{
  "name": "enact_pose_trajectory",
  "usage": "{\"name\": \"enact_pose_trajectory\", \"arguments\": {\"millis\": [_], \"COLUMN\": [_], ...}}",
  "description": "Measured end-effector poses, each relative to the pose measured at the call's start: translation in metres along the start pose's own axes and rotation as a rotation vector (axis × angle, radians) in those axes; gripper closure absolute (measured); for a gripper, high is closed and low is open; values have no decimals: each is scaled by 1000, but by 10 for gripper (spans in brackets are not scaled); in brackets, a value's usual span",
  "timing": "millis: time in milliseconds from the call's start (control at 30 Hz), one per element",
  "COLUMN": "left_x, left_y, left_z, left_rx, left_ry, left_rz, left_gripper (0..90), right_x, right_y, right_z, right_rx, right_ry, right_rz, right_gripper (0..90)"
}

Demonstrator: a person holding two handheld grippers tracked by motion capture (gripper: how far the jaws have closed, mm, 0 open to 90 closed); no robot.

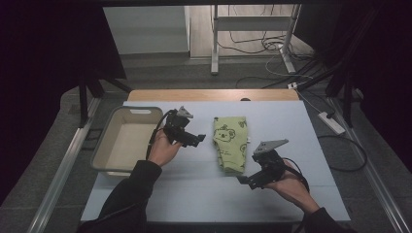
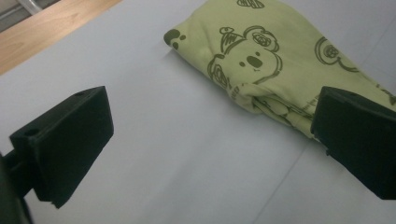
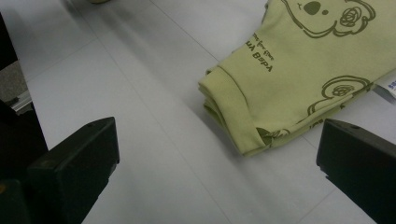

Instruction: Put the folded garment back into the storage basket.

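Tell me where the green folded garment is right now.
In the high view the green folded garment lies mid-table on the white mat, between the left hand-held gripper and right hand-held gripper.

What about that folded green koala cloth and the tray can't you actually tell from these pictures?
- Folded green koala garment: which kind it is, high view; the folds hide its shape.
- Its printed wording: right gripper view, too small and upside down to read.
- White tag: cut off by the picture's right edge.
- Beige tray: its near end, hidden behind the left claw and hand.

Green koala-print garment (image 1: 229, 142), black jaws
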State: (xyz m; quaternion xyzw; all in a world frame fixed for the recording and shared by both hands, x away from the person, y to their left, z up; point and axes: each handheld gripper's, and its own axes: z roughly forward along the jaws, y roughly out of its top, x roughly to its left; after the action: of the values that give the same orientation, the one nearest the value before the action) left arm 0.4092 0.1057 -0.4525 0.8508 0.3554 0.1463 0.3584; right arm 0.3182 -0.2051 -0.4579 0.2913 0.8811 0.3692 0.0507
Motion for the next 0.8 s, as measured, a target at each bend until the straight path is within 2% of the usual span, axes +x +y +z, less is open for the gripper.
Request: {"name": "enact_pose_trajectory", "arguments": {"millis": [300,433,633,800], "left_x": [7,12,15,18], "left_y": [12,16,24,31], "left_z": [19,28,40,47], "left_rx": [20,15,30,29], "left_ry": [20,13,35,36], "left_rz": [22,14,46,50], "left_gripper": [0,0,0,0], "right_x": [-5,-7,-10,-12], "right_y": [5,7,10,13], "right_z": [10,15,22,27], "right_rx": [-9,-3,4,17], "right_ry": [1,-3,8,18], "right_rz": [-12,-30,-53,-48], "right_gripper": [0,0,0,0]}}
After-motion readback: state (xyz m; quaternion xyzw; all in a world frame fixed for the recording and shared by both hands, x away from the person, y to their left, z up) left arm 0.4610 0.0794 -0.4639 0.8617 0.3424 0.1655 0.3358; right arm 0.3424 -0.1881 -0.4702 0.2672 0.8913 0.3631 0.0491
